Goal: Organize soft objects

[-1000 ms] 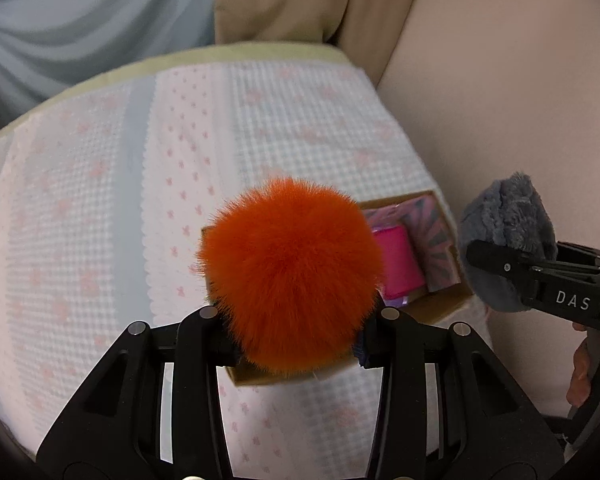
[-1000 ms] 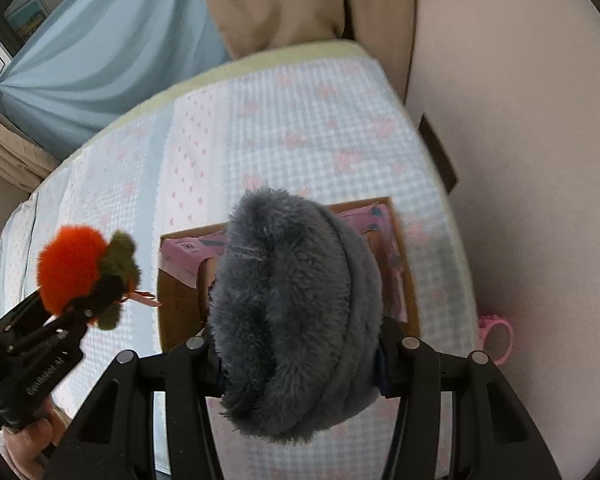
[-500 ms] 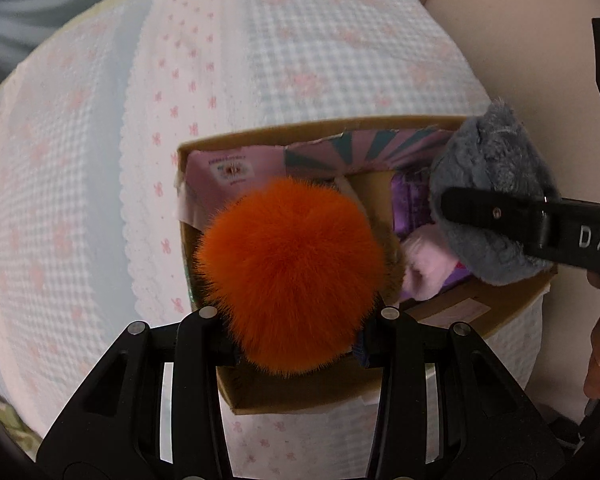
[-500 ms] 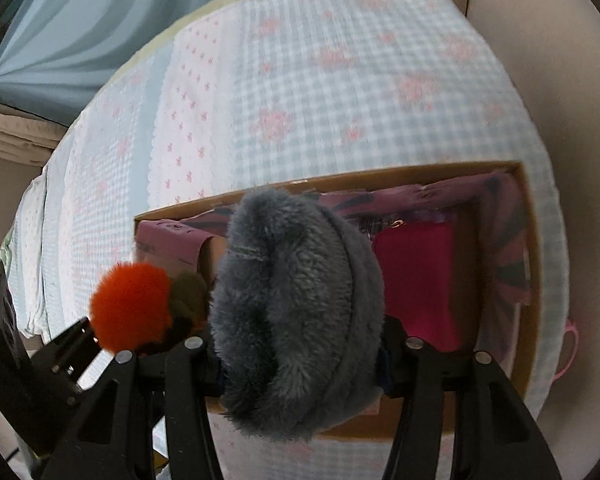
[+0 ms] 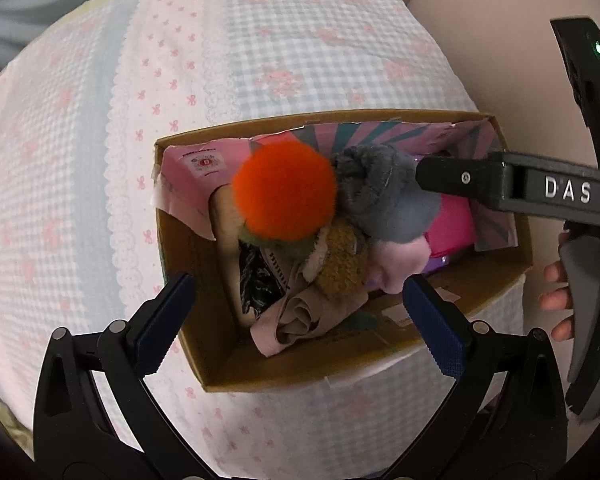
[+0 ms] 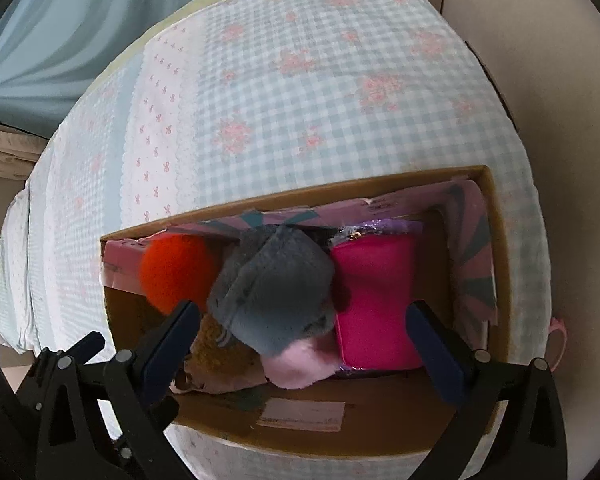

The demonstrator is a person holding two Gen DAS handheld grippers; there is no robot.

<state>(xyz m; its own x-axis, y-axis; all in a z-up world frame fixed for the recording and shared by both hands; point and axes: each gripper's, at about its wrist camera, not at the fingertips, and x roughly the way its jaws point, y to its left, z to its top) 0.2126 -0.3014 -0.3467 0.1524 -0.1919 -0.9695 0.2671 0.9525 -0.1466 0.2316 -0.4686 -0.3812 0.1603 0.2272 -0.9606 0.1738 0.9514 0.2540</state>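
The cardboard box (image 5: 220, 344) sits on a gingham bedspread (image 5: 300, 40) and serves as the landmark here. The left gripper (image 5: 296, 320) hangs above the box's near wall with its blue-padded fingers (image 5: 162, 320) spread wide and nothing between them. Inside the box, toward its left end, lies the orange pompom (image 5: 286, 190), with a green and tan knitted piece showing beneath it. Touching the pompom's right side is the grey plush item (image 5: 384, 196), resting on top of a pale pink soft piece (image 5: 400, 260); a bright pink item (image 6: 374, 300) fills the right part of the box beyond it. Beige fabric (image 5: 296, 316) lies crumpled near the box's front wall, next to a mustard-coloured fuzzy piece (image 5: 340, 264). The right gripper (image 6: 300, 344) also hovers over the box, its fingers parted on either side of the grey plush, empty; in the left wrist view one of its black fingers reaches across the box's right end, near the plush.
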